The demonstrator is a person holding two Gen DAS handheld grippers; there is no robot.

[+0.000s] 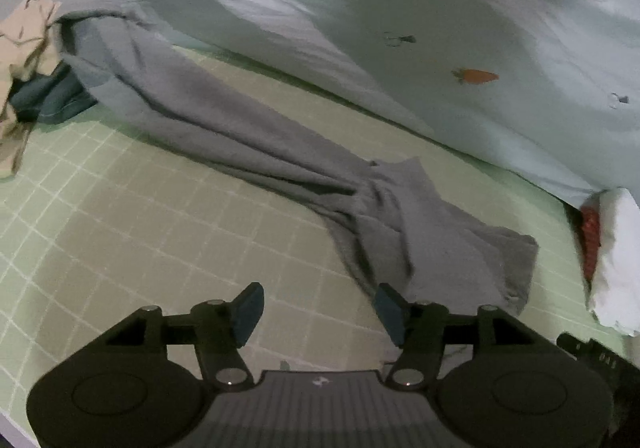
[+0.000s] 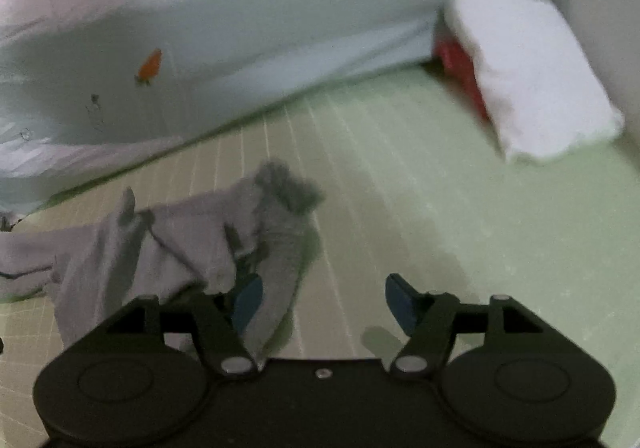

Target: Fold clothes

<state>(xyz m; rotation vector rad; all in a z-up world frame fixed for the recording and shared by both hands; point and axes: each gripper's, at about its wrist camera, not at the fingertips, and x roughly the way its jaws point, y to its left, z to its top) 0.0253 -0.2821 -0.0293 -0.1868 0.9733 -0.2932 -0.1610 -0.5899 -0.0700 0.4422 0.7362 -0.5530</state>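
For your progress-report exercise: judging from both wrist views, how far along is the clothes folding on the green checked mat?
Done: a white folded stack with something red under it sits at the mat's edge. In hand: nothing; the left gripper and right gripper are both open, and the grey garment lies stretched out and crumpled, unfolded. Left: that grey piece, plus the beige and dark clothes heaped at its far end.

One grey garment (image 1: 280, 151), one white folded cloth (image 2: 532, 75).

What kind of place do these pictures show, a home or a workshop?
Most likely a home bedroom. A green checked sheet covers a bed-like surface, a pale quilt printed with a carrot lies bunched behind, and a grey garment is stretched out beside a heap of clothes.
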